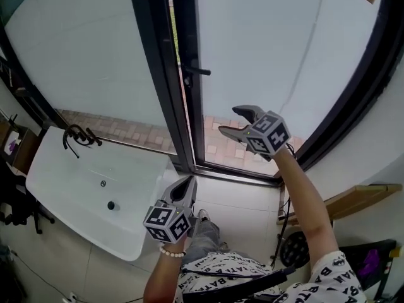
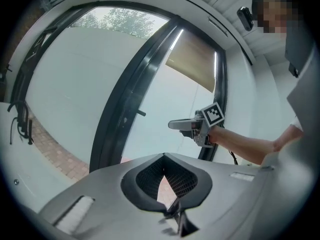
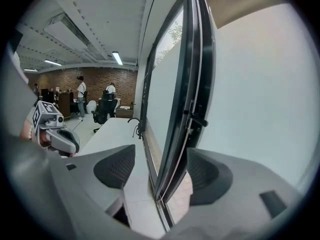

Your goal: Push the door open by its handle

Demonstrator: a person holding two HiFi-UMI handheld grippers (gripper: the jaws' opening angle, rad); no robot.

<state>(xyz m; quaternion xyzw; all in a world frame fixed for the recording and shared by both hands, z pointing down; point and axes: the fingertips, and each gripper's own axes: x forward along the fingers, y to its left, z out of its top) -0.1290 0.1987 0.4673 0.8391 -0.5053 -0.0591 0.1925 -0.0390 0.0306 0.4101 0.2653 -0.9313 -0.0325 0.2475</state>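
Note:
The glass door [image 1: 271, 49] has a black frame and a short black handle [image 1: 197, 71] on its left edge. A narrow slit shows between that edge and the fixed pane's post. My right gripper [image 1: 228, 120] hangs open in front of the door, below and to the right of the handle, touching nothing. In the right gripper view its jaws [image 3: 160, 169] stand wide, with the handle [image 3: 199, 120] farther ahead. My left gripper [image 1: 188, 183] is held low near the door's bottom corner, shut and empty [image 2: 165, 159]. The left gripper view also shows the handle [image 2: 141, 113] and the right gripper [image 2: 176, 125].
A white table [image 1: 69, 194] with a black cable [image 1: 79, 136] stands left under the fixed pane. A wooden shelf [image 1: 353, 201] is at the right wall. Brick paving [image 1: 221, 147] lies outside. People and office chairs [image 3: 102, 109] are far back in the room.

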